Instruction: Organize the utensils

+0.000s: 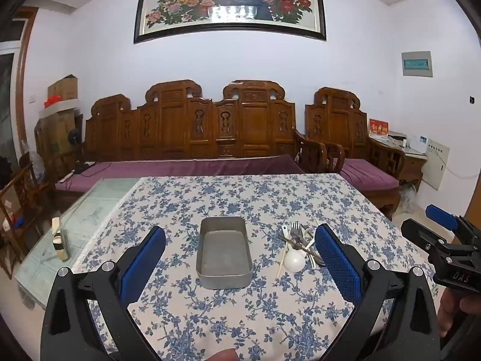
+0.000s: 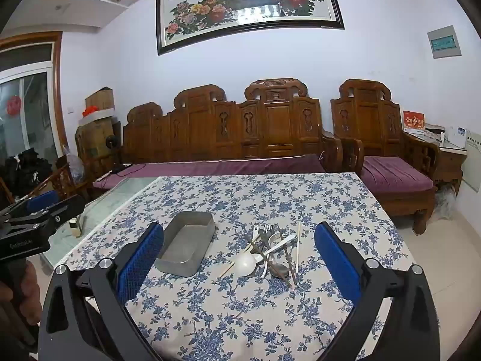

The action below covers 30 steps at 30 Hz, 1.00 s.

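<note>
1. Table point(image 2: 315, 198), blue-flower cloth; glass top bare along the left edge. Work surface.
2. Sofa point(image 1: 186, 132), carved wood w/ purple cushion, behind the table; matching chair point(image 1: 339, 126) to its right. Flower painting point(image 1: 230, 3) on the wall above. Well apart from the work, no hindrance.
3. Left gripper point(image 1: 240, 258): jaws fully wide, nothing between the blue pads, hovering above near edge of table, aimed at the tin.
4. Right gripper point(image 2: 239, 258): jaws likewise fully wide, nothing held, aimed at the pile.
5. Tin point(image 1: 224, 252), grey metal, rectangular, centre of table. Empty.
6. Utensil pile point(image 2: 270, 254), just right of the tin, not touching it: white spoon point(image 2: 246, 263), fork point(image 2: 266, 231), metal spoon, several chopsticks point(image 2: 298, 246), all crossed over each other.
7. Small wooden block point(image 1: 58, 240) on the glass strip, far left. Out of the way.

Status: judged not begun; zero items in tin, whole pile left to sort.
Obstacle: the tangle. Pcs overlap, so lifting one likely drags neighbours; thin chopsticks lie flat, hard to pinch.
</note>
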### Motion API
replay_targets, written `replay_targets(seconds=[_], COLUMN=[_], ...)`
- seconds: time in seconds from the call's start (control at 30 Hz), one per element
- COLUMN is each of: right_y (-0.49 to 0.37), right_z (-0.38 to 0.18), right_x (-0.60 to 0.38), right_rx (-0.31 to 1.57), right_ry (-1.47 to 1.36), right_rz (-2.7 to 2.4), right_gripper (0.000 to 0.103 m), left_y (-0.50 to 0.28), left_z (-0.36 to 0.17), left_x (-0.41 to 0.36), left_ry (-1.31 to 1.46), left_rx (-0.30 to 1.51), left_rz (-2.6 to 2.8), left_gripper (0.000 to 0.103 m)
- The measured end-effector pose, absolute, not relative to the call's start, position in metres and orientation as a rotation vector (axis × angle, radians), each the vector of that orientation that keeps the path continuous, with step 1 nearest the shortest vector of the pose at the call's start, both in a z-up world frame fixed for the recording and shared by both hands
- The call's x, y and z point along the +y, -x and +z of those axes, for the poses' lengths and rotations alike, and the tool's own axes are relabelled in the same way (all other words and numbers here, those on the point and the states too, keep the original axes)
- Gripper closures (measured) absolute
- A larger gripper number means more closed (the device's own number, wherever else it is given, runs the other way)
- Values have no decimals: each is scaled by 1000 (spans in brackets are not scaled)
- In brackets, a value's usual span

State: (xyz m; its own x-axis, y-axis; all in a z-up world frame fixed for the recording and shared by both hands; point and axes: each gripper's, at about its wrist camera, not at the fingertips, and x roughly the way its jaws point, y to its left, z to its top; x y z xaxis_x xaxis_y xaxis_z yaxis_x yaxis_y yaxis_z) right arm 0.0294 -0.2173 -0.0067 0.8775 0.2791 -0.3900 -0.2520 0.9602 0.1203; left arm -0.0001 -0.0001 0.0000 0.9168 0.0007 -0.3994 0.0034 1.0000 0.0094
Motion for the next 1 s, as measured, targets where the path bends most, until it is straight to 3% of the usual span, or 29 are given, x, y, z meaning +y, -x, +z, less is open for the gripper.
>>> replay_targets(seconds=[1.0], right_y=[-26], right_z=[-5], right_x=[-217], right_rx=[414], right_ry=[-73], right_rz=[280], right_gripper=[3], left_y=[3], left_z=[7], left_x=[-6], left_ry=[-4], left_rx=[403], left_rz=[-15], left_gripper=[7])
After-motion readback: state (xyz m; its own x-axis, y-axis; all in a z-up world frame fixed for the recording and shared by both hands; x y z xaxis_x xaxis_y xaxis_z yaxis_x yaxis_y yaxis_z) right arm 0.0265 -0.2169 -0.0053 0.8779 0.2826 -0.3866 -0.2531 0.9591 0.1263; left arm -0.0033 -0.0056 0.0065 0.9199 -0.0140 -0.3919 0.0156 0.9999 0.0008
